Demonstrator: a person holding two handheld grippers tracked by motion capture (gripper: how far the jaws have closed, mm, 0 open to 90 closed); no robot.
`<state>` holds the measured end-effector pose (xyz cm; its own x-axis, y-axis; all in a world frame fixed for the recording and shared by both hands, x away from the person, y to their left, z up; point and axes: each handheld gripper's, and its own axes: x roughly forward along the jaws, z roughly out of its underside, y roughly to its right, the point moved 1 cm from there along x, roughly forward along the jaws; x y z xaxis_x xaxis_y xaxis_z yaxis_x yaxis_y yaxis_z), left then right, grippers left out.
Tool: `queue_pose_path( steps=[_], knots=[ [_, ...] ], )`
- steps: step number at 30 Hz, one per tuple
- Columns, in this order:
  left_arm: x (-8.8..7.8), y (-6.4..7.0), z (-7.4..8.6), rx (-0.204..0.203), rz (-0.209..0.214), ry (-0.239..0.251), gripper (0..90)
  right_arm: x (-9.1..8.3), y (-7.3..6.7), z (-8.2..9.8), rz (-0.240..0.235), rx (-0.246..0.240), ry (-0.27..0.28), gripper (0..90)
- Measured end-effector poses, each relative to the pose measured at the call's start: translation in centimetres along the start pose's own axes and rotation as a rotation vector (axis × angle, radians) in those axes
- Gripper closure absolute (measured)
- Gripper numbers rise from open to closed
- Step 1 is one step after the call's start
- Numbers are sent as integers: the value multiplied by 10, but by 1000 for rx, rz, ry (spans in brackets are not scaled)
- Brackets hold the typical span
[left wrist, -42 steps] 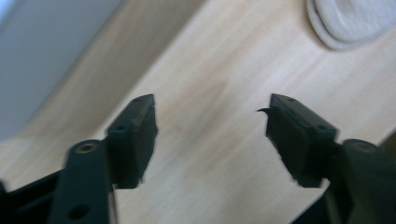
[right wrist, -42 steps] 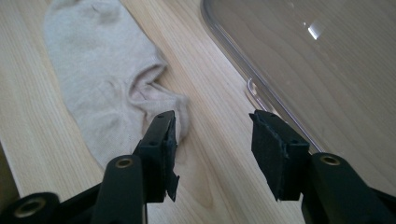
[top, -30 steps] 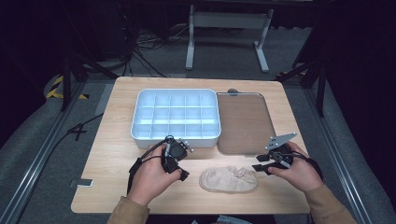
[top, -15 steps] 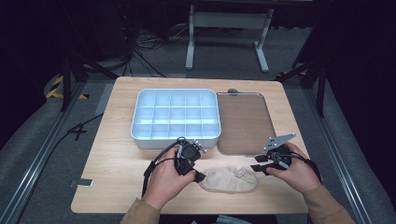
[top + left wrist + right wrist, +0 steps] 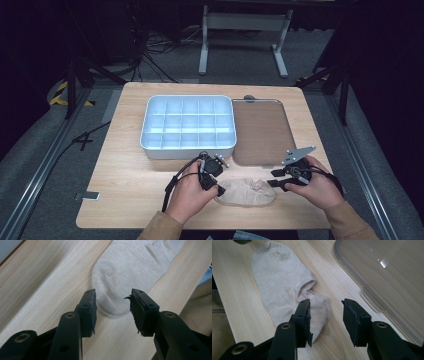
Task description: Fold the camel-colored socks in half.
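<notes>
- The left gripper (image 5: 218, 189) has been shifting rightward and toward the near edge since the earlier high views, from in front of the compartment box (image 5: 188, 125) to the toe end of the sock (image 5: 247, 192).
- Its jaws have just been closing and are now standing about half open; in the left gripper view the sock's rounded toe (image 5: 117, 302) is lying between the pads (image 5: 91, 305), which are not pressing on it.
- The right gripper (image 5: 276, 179) is sitting where it was, jaws parted and holding nothing; in the right gripper view the sock's cuff end (image 5: 317, 305) is lying just past its left pad.
- The left hand (image 5: 190, 197) is reaching in from the near edge, wrist angled right; the right hand (image 5: 315, 186) is pointing left at the sock.
- The sock is lying flat on the table (image 5: 130, 175), between the two grippers, near the clear lid (image 5: 262, 131).
</notes>
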<state>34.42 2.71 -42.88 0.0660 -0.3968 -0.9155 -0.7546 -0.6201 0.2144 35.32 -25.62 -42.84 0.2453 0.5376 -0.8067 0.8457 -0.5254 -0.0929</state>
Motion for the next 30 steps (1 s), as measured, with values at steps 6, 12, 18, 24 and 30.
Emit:
queue_pose_path(
  steps=[6, 12, 18, 24, 30],
  knots=[
    [11, -7, 5, -34, 55, -11, 710, 1, -2, 2, -6, -20, -4, 602],
    [14, -10, 7, -82, 57, 20, 679, 2, -4, 3, -14, -30, -8, 601],
    [17, -10, 8, -104, -21, -13, 610, 2, -6, 2, -15, -42, 0, 597],
    [23, -5, 6, -68, -18, -39, 654, 3, -7, 1, -13, -43, -4, 592],
    [25, 2, 5, -33, -26, -54, 830, 4, -9, 0, -11, -58, 0, 585]
  ],
)
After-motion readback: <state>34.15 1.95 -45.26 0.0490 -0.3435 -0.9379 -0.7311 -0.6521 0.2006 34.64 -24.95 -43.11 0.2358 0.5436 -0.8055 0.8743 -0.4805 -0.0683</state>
